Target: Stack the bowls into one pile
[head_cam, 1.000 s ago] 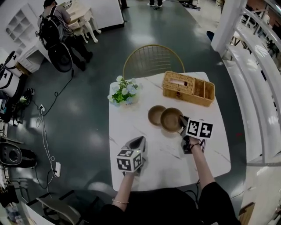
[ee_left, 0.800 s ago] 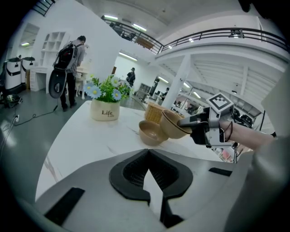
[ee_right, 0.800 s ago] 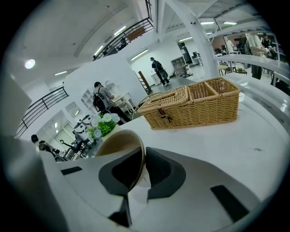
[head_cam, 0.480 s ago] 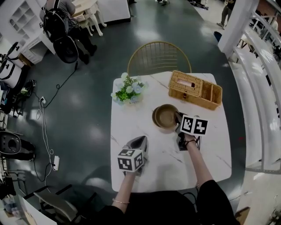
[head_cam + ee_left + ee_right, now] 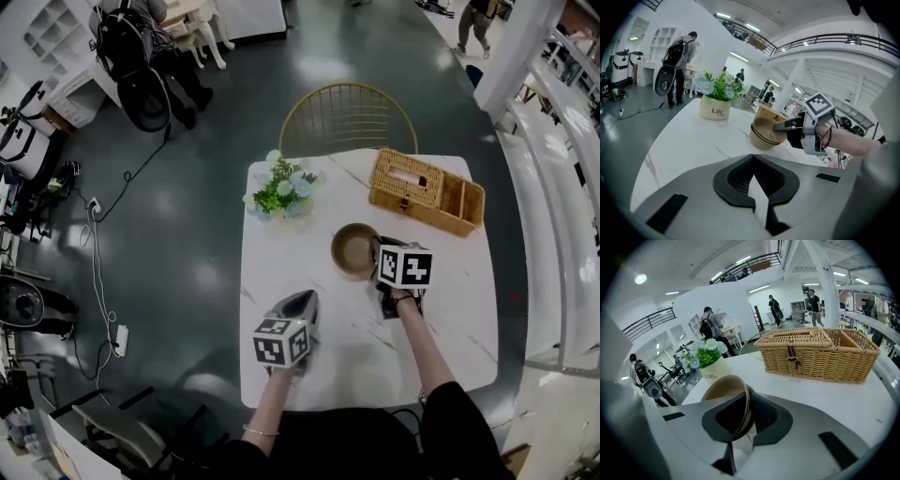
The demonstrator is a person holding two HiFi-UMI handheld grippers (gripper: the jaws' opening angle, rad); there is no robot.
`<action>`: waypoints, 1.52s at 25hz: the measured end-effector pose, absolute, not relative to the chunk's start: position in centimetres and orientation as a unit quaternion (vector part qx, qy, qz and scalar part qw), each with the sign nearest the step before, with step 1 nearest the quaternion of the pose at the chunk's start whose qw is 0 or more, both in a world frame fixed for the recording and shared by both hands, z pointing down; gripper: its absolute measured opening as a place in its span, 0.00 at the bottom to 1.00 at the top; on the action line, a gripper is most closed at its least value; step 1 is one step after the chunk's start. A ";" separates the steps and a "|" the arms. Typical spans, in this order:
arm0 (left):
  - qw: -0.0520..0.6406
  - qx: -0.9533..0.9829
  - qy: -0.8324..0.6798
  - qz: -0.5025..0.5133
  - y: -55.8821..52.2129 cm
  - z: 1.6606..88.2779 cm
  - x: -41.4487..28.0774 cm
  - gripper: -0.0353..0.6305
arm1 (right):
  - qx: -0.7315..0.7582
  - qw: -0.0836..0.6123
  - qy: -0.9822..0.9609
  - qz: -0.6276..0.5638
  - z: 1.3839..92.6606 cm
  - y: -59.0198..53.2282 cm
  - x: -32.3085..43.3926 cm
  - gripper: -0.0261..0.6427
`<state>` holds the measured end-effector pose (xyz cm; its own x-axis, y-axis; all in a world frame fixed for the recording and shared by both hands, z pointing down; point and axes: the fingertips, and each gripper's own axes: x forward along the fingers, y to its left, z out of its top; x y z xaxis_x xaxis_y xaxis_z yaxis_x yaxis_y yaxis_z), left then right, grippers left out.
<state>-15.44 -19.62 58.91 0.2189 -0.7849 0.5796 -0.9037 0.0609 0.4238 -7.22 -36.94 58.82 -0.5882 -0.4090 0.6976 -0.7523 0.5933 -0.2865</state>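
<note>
Marble table (image 5: 281, 272); right gripper (image 5: 376, 255) slants down, clamping bowl (image 5: 353, 249); left gripper (image 5: 298, 301) closed.

The table (image 5: 464, 328) lies bare along its near half, on either side of the left gripper (image 5: 296, 305). Farther back, the flower pot (image 5: 283, 197) fills the left corner and the wicker basket (image 5: 427, 192) the right, with a lane between them. The 2 bowls (image 5: 354, 250) stand mid-table, and the right gripper (image 5: 378, 258) blocks their right side.
</note>
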 end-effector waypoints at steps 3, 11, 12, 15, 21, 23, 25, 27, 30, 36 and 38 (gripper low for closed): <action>0.385 0.681 -0.619 0.078 -19.7 59.1 -15.3 0.08 | 0.344 0.303 -0.844 0.279 59.0 -37.0 -7.4 0.09; 0.385 0.680 -0.619 0.077 -19.7 59.3 -15.2 0.07 | 0.338 0.324 -0.851 0.237 59.2 -37.0 -7.8 0.09; 0.385 0.680 -0.619 0.077 -19.7 59.3 -15.2 0.07 | 0.336 0.328 -0.853 0.229 59.3 -37.0 -7.9 0.09; 0.385 0.679 -0.620 0.076 -19.7 59.3 -15.2 0.07 | 0.334 0.334 -0.856 0.211 59.3 -37.1 -8.0 0.09; 0.382 0.679 -0.622 0.075 -19.5 58.9 -15.2 0.07 | 0.335 0.318 -0.863 0.204 58.6 -37.1 -8.2 0.19; 0.379 0.680 -0.623 0.074 -19.5 58.8 -15.3 0.07 | 0.339 0.305 -0.864 0.211 58.5 -37.2 -8.1 0.20; 0.374 0.683 -0.624 0.073 -19.4 58.6 -15.3 0.07 | 0.342 0.286 -0.863 0.235 58.4 -37.1 -7.7 0.20; 0.364 0.687 -0.626 0.069 -19.4 58.0 -15.5 0.07 | 0.345 0.263 -0.862 0.262 58.0 -36.8 -7.2 0.20; 0.343 0.694 -0.631 0.063 -19.4 56.9 -15.7 0.07 | 0.345 0.233 -0.865 0.279 57.4 -36.4 -6.2 0.16; 0.301 0.712 -0.632 0.054 -19.3 54.7 -15.8 0.07 | 0.341 0.195 -0.876 0.282 56.1 -34.7 -3.7 0.08; 0.285 0.716 -0.635 0.053 -19.2 53.9 -15.9 0.07 | 0.340 0.180 -0.880 0.278 55.3 -34.0 -3.0 0.08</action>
<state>-15.89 -19.21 53.93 0.1875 -0.8792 0.4379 -0.9396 -0.0306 0.3410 -3.04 -33.99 55.34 -0.7043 -0.4976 0.5064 -0.6982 0.6148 -0.3669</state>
